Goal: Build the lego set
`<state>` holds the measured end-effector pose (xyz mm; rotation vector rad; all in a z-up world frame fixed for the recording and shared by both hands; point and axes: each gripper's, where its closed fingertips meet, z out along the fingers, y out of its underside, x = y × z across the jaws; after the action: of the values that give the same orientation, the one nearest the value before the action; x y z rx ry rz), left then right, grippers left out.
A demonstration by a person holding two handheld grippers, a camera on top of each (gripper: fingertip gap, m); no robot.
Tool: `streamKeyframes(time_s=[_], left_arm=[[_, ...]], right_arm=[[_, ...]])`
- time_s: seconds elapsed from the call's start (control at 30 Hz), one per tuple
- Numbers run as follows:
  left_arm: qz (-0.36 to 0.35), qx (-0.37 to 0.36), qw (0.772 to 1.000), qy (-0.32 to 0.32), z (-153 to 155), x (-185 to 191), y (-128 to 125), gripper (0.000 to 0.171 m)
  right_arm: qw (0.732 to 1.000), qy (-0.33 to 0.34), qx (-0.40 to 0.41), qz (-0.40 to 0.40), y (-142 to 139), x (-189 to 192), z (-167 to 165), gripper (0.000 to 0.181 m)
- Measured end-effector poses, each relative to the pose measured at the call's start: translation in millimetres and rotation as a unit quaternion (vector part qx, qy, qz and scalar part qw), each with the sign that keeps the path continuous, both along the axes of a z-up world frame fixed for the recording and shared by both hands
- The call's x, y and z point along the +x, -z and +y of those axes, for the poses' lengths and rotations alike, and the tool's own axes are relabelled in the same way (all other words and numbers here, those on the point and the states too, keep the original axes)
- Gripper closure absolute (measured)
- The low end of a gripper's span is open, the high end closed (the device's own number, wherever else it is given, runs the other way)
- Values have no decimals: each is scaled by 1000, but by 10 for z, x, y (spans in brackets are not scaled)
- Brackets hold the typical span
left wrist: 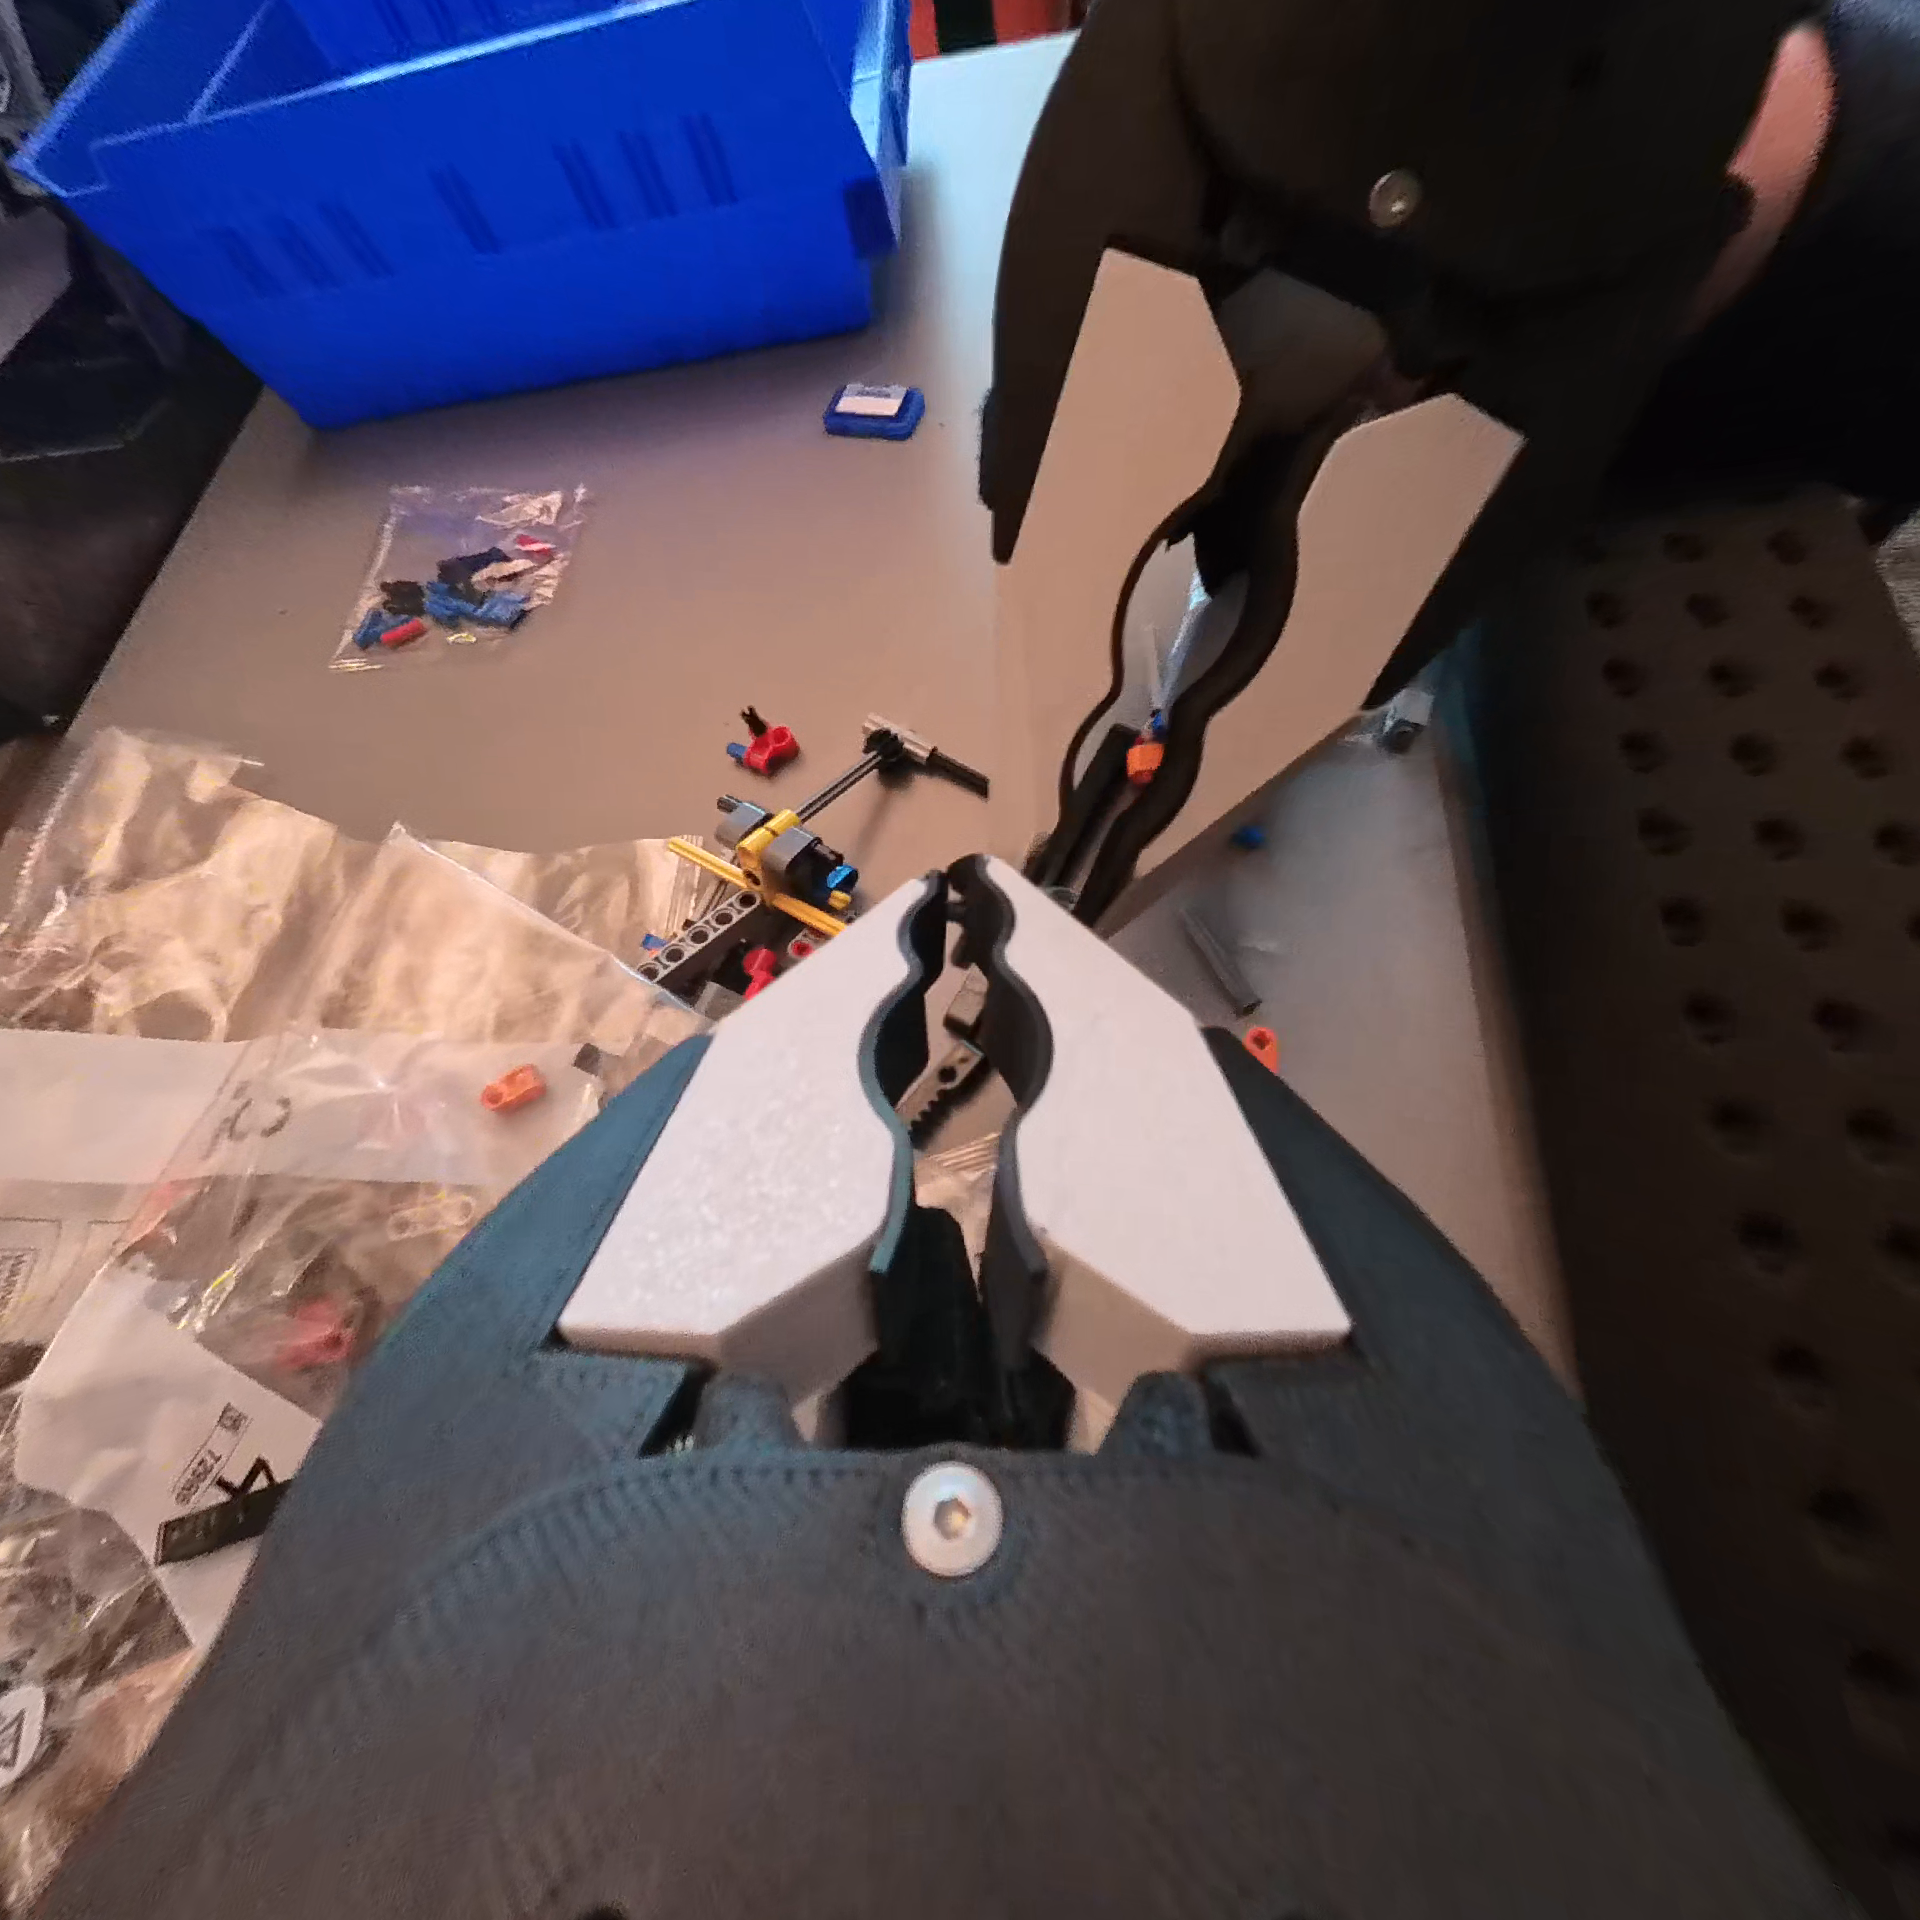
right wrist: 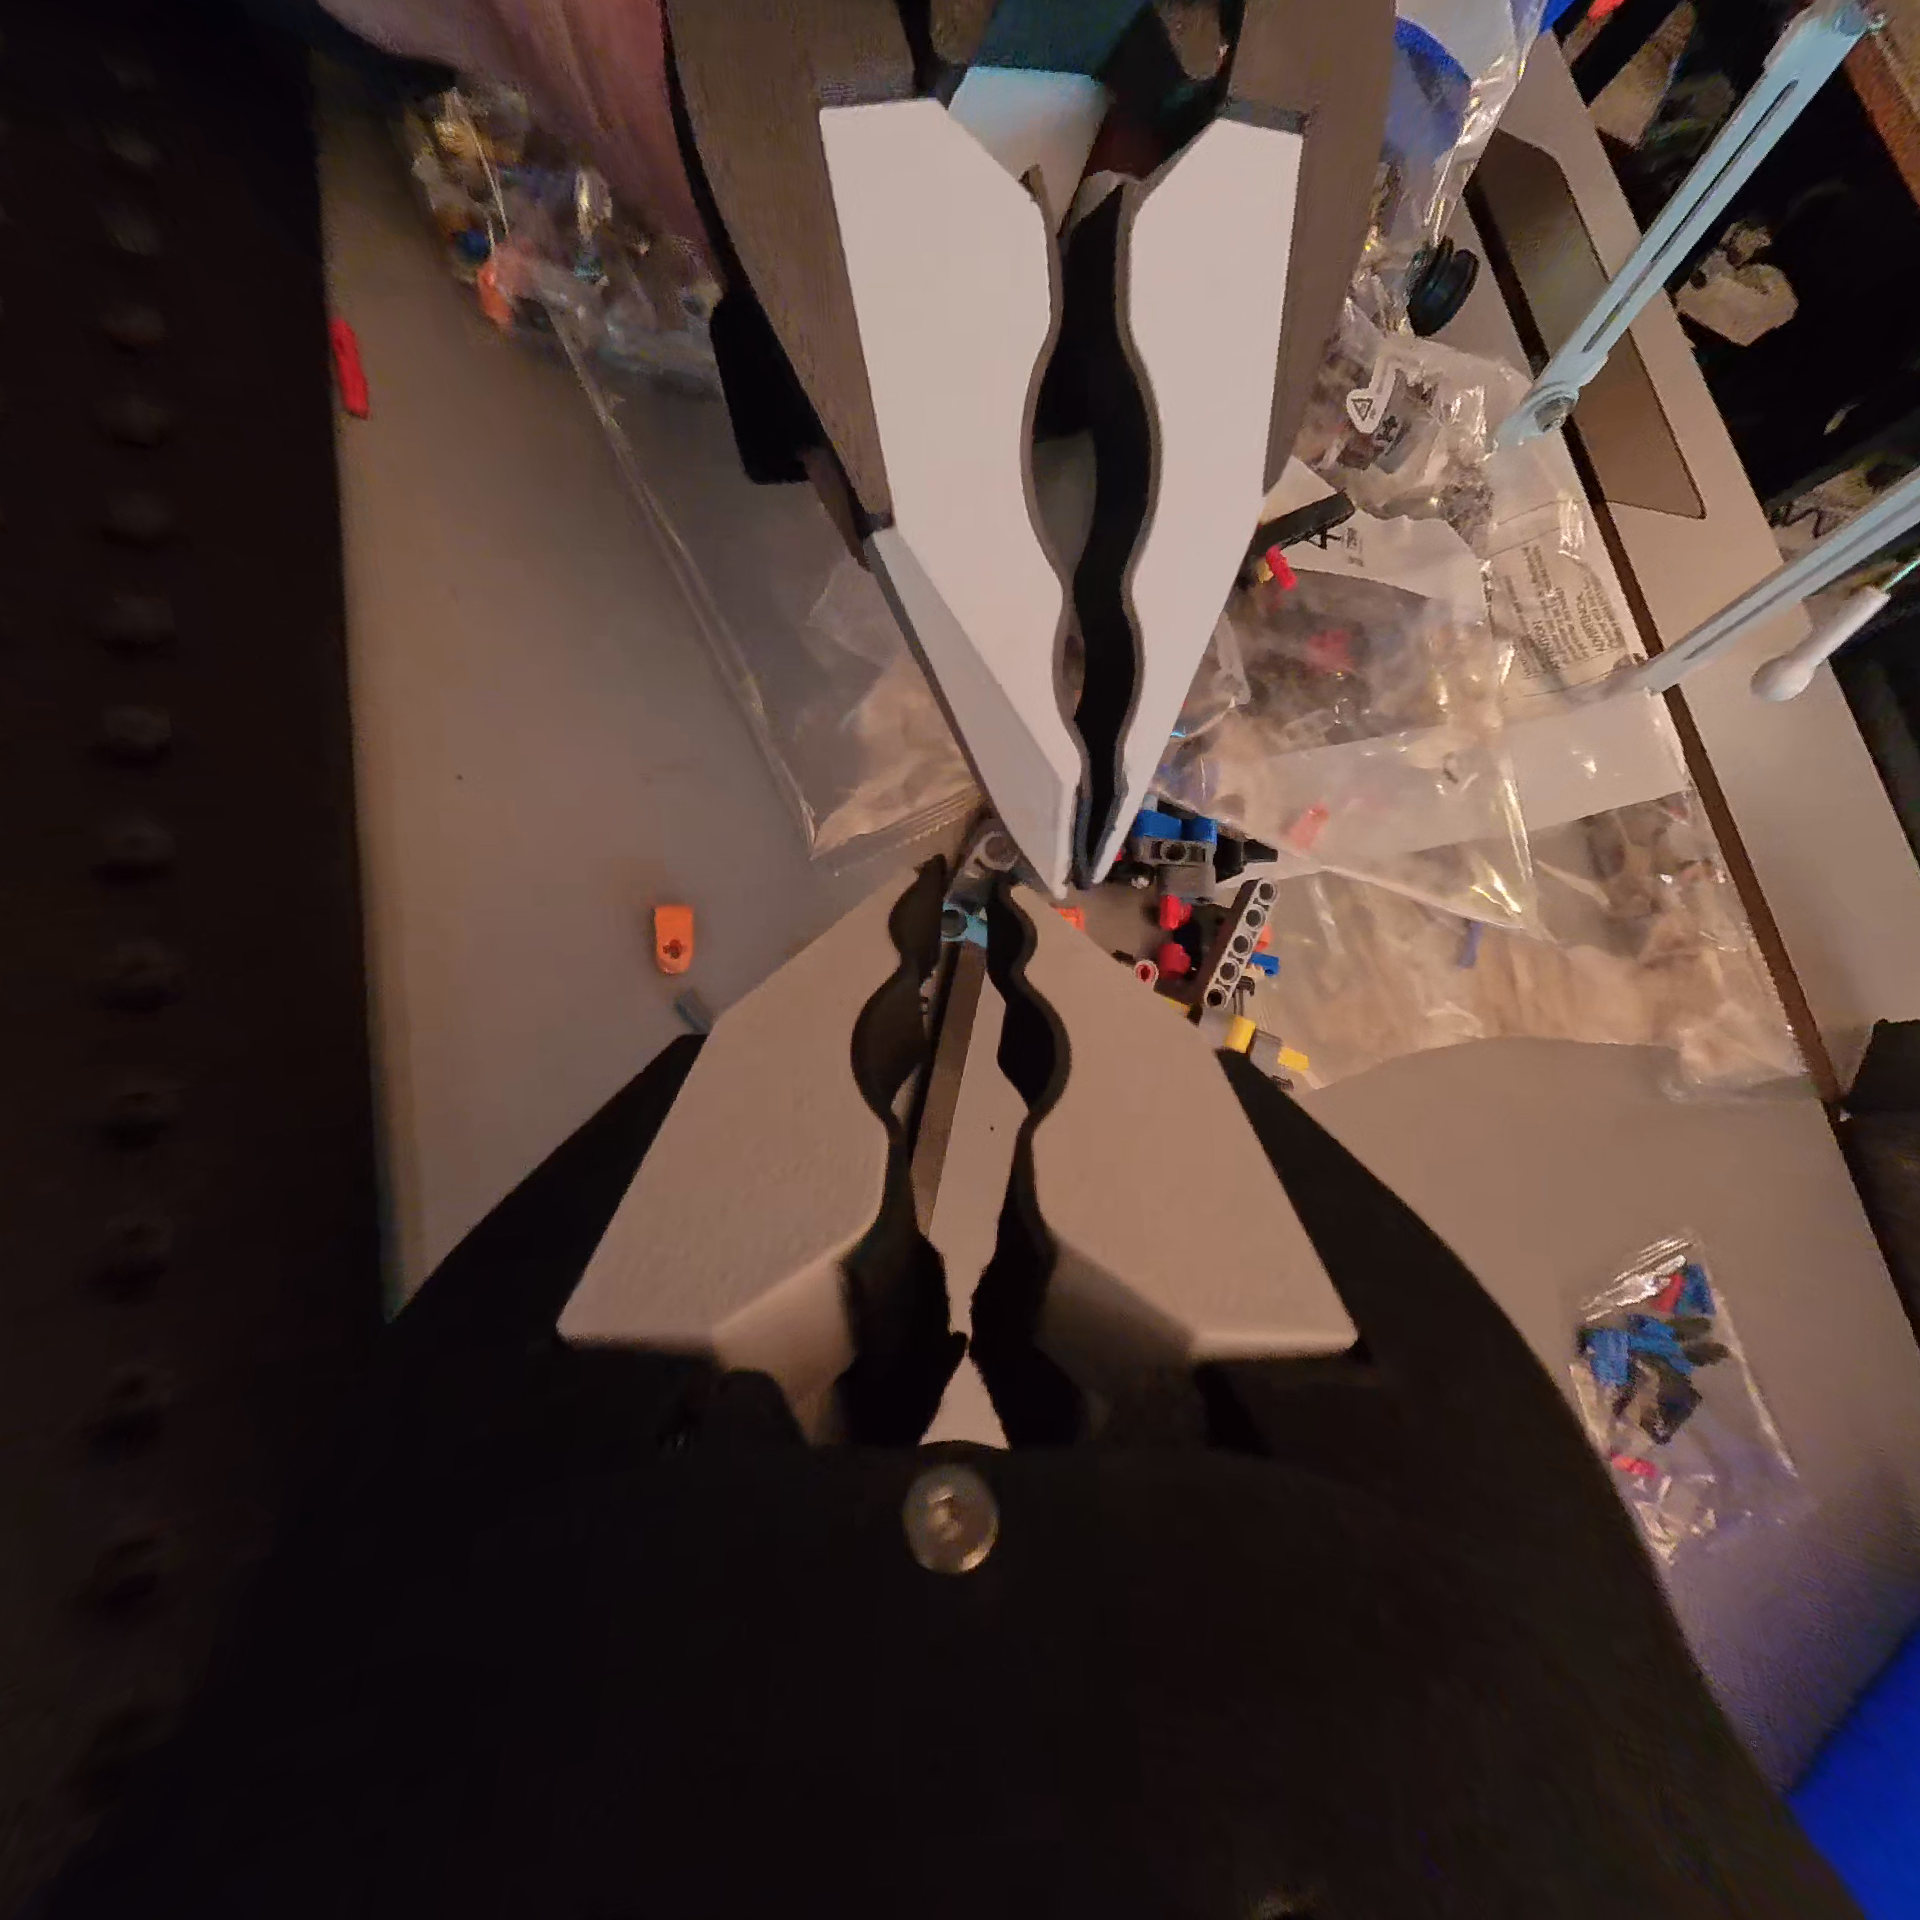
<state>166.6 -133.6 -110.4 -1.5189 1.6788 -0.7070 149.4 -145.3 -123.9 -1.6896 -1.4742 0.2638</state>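
While both tongs meet tip to tip over the grey table [left wrist: 644, 582], each is nearly closed on something small. The left gripper [left wrist: 961, 873] has its jaws pinched together at the tips, and a dark toothed lego bar [left wrist: 951, 1070] shows through the wavy gap behind them; whether the tips actually clamp it I cannot tell. The right gripper [right wrist: 966, 883], coming in from twelve o'clock in the left wrist view [left wrist: 1049, 868], is clenched on a slim part with a light blue and orange connector [left wrist: 1143, 753] lodged between its fingers, and a long dark beam [right wrist: 951, 1081] runs back through its gap in its own view.

Just beside the tips, at ten o'clock in the left wrist view, lies the partly built lego assembly [left wrist: 769, 883]: yellow and black beams, grey blocks, a blue pin and a thin black axle. A red-and-blue connector [left wrist: 767, 748] sits just beyond it. At nine o'clock spread crinkled clear bags [left wrist: 208, 935], with a loose orange piece [left wrist: 512, 1089] on them. Further out at eleven o'clock rests a small bag of blue and black parts [left wrist: 457, 582], then a blue bin [left wrist: 468, 197] at the table's far edge. A small blue tile [left wrist: 873, 410] lies near twelve o'clock. At three o'clock a dark perforated board [left wrist: 1745, 935] borders the table.
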Motion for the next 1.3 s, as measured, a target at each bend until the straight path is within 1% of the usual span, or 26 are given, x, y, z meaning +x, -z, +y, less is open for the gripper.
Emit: streamKeyframes(time_s=[0.03, 0.07, 0.1, 0.13, 0.17, 0.2, 0.23, 0.27, 0.3, 0.33, 0.43, 0.47, 0.5, 0.57, 0.67, 0.77, 0.8, 0.9, 1.0, 1.07, 1.1, 1.13, 1.17, 1.2, 1.23, 1.3], left_arm=[[9, 18, 999, -28, 94, -5, 31, 171], [48, 85, 992, -86, 386, -108, 111, 171], [45, 52, 994, -86, 429, -127, 138, 171], [-2, -9, 997, -71, 347, -80, 16, 171], [6, 9, 997, -72, 351, -111, -29, 171], [16, 42, 996, -72, 357, -134, -51, 171], [14, 31, 997, -66, 318, -127, -49, 171], [16, 9, 999, -48, 257, -114, -3, 171], [21, 3, 999, -36, 229, -110, 47, 171], [25, 7, 999, -35, 229, -111, 68, 171], [11, -24, 1000, -3, 99, -90, 27, 171], [10, -37, 999, 9, 59, -95, 29, 167], [8, -42, 999, 17, 37, -106, 29, 165], [3, -45, 999, 25, 33, -140, 18, 162], [-19, -65, 997, 42, -5, -176, -64, 153], [-23, -59, 996, 60, -73, -152, -74, 152], [-18, -59, 996, 65, -96, -141, -55, 157], [-18, -52, 996, 70, -127, -123, -44, 167], [-27, -46, 996, 70, -135, -112, -79, 169], [-23, -27, 998, 53, -99, -99, -70, 171], [-30, 1, 999, 29, -19, -54, -86, 171], [-26, 2, 999, 27, -39, 10, -67, 171], [-19, -1, 999, 44, -121, 74, -31, 171], [0, 11, 999, 39, -108, 83, 28, 171], [5, 14, 999, 39, -79, 59, 38, 171], [-31, -15, 999, 27, -38, 17, -101, 171]], right_arm=[[1000, -20, -7, 4, 0, -45, -67, 176], [992, -97, -30, 76, -181, -297, -357, 177], [992, -102, -27, 70, -197, -388, -411, 176], [998, -61, 11, 1, -17, -278, -223, 176], [999, -38, -9, -7, 66, -158, -128, 177], [999, -38, -23, 31, -28, -104, -120, 177], [997, -38, -26, 56, -105, -60, -109, 177], [998, -33, -26, 52, -82, -30, -85, 177], [999, -30, -15, 27, -22, -26, -73, 177], [999, -36, 0, 21, -23, -66, -91, 176], [999, -30, -3, 38, -69, -26, -56, 176], [998, -27, -11, 47, -74, 1, -42, 176], [998, -29, -18, 55, -86, 2, -46, 176], [998, -26, -24, 50, -51, 7, -34, 176], [997, -31, -29, 57, -61, 0, -46, 176], [997, -31, -29, 61, -79, 7, -48, 176], [997, -31, -30, 57, -71, 6, -51, 176], [998, -28, -24, 50, -59, 17, -46, 176], [998, -30, -20, 50, -84, 6, -68, 176], [998, -36, -22, 48, -80, -16, -91, 176], [992, -85, -41, 78, -133, -161, -257, 177], [987, -120, -51, 93, -181, -318, -403, 176], [994, -102, -19, 46, -83, -335, -328, 176], [997, -79, -9, 5, 37, -245, -222, 176], [997, -65, -25, 23, 20, -173, -186, 176], [995, -62, -24, 76, -157, -96, -175, 177]])
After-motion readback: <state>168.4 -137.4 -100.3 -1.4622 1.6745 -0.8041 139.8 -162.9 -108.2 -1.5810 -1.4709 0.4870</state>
